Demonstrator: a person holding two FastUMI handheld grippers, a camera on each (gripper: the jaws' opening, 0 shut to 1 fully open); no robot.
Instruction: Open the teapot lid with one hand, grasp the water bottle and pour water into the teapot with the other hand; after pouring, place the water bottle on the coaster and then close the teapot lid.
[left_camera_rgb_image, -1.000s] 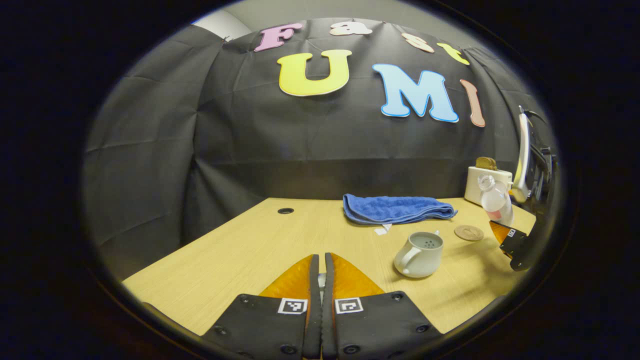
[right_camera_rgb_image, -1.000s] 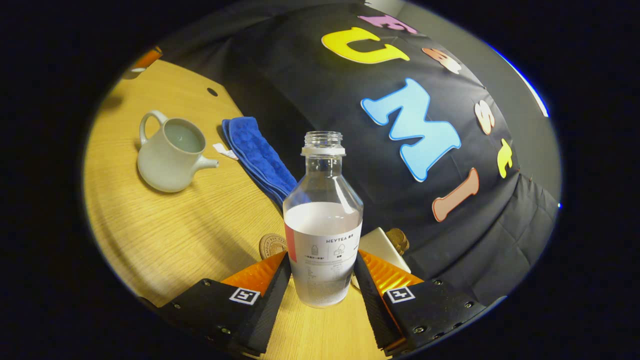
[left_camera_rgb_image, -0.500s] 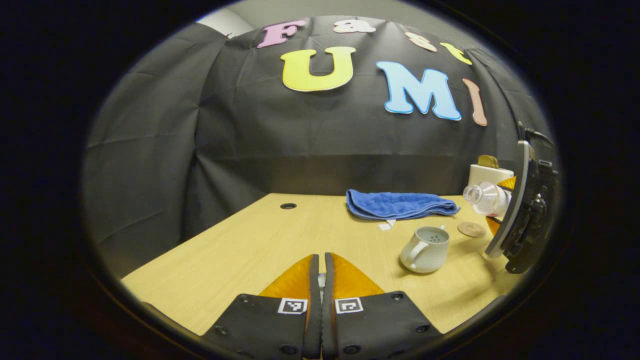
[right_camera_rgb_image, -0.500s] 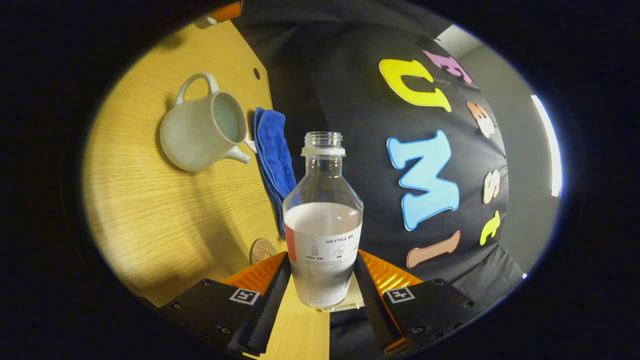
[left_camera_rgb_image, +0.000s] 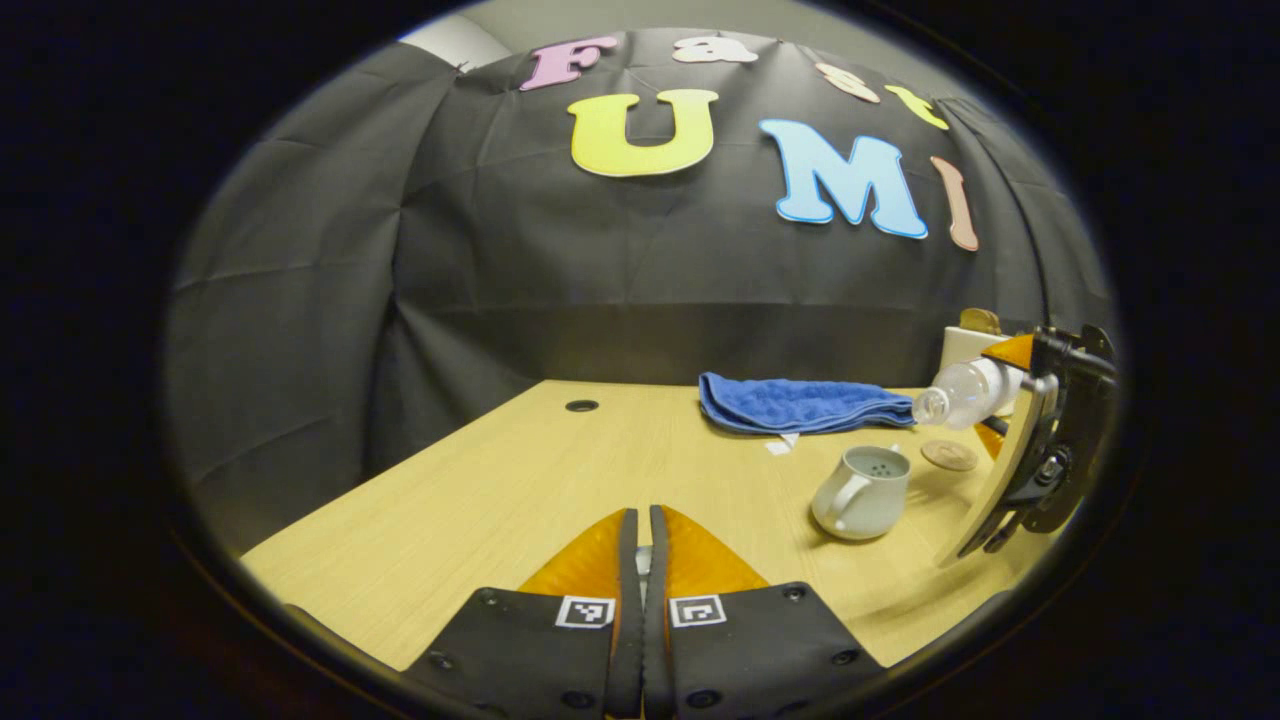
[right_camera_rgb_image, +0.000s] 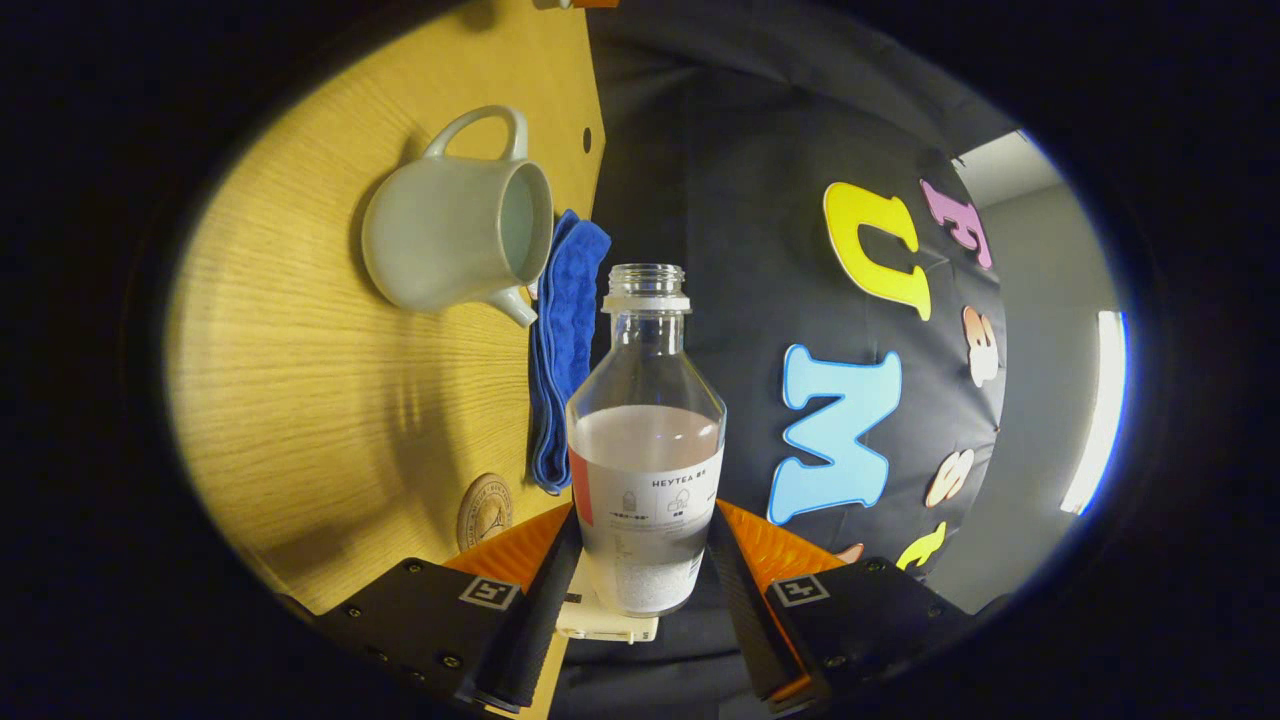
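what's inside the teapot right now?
The teapot stands lidless; the left gripper view shows strainer holes inside near the spout. The right gripper view shows a pale interior. Whether water is in it, I cannot tell. The tilted water bottle is half full.

Right gripper (right_camera_rgb_image: 640, 570) clamps an uncapped, part-full bottle (right_camera_rgb_image: 646, 440). On the table (right_camera_rgb_image: 300, 400) lie a lidless teapot (right_camera_rgb_image: 455, 235), a blue towel (right_camera_rgb_image: 562, 350) and a coaster (right_camera_rgb_image: 485, 510).
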